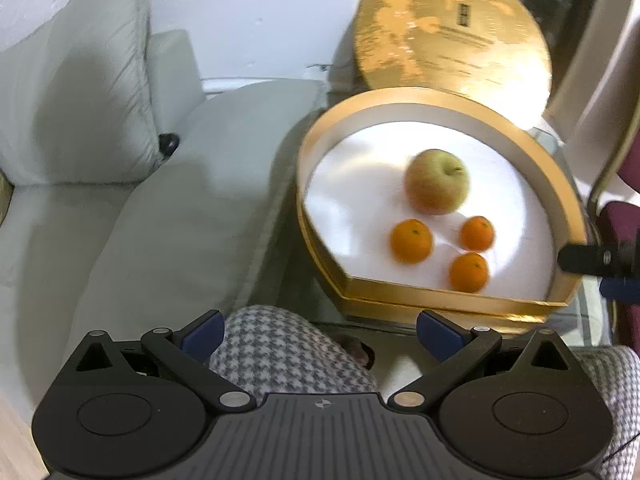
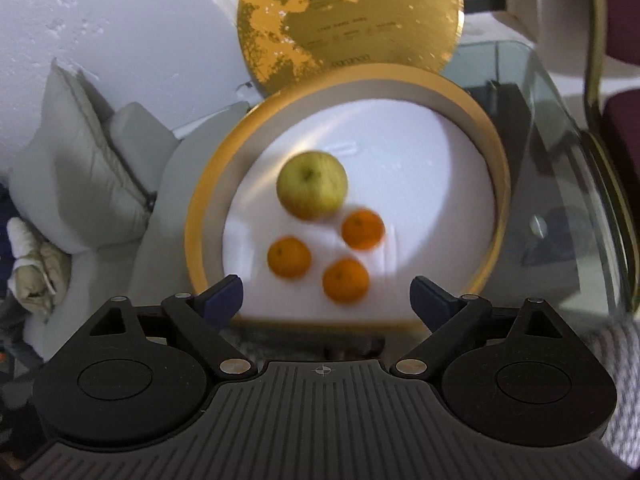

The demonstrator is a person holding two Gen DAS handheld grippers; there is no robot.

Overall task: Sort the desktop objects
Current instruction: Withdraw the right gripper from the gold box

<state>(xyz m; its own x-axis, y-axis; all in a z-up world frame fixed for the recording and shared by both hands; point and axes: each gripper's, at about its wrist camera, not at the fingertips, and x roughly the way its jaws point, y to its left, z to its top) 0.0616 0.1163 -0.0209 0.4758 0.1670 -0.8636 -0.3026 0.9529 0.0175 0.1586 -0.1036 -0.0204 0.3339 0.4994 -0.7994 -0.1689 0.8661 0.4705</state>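
The right gripper (image 2: 326, 298) is released, its blue pads spread wide with nothing between them; it hangs above the near edge of the gold box (image 2: 196, 216), tilted down toward the fruit. The left gripper (image 1: 320, 334) is likewise spread and empty, held over a houndstooth-clad knee (image 1: 288, 356) at the near side of the glass counter (image 2: 560, 120), just short of the box.

Inside the box, on its white floor, lie one apple (image 2: 312, 190) and three tangerines: one to the left (image 2: 289, 258), one nearest (image 2: 345, 281), one to the right of the apple (image 2: 363, 229). The four sit close together, the apple furthest back, none clearly touching the box wall. The round gold lid (image 2: 348, 20) leans upright behind the box, against the wall. A pale sofa (image 1: 160, 200) stands to the left of the counter.

By my reading, the fruit is already gathered into the box, and both grippers are clear of it, so the placing step looks finished. No loose fruit shows on the visible part of the counter. If so, the next move calls for reaching past the fruit to the lid, taking it by its rim, and lowering it flat onto the box without knocking the apple, which stands tallest
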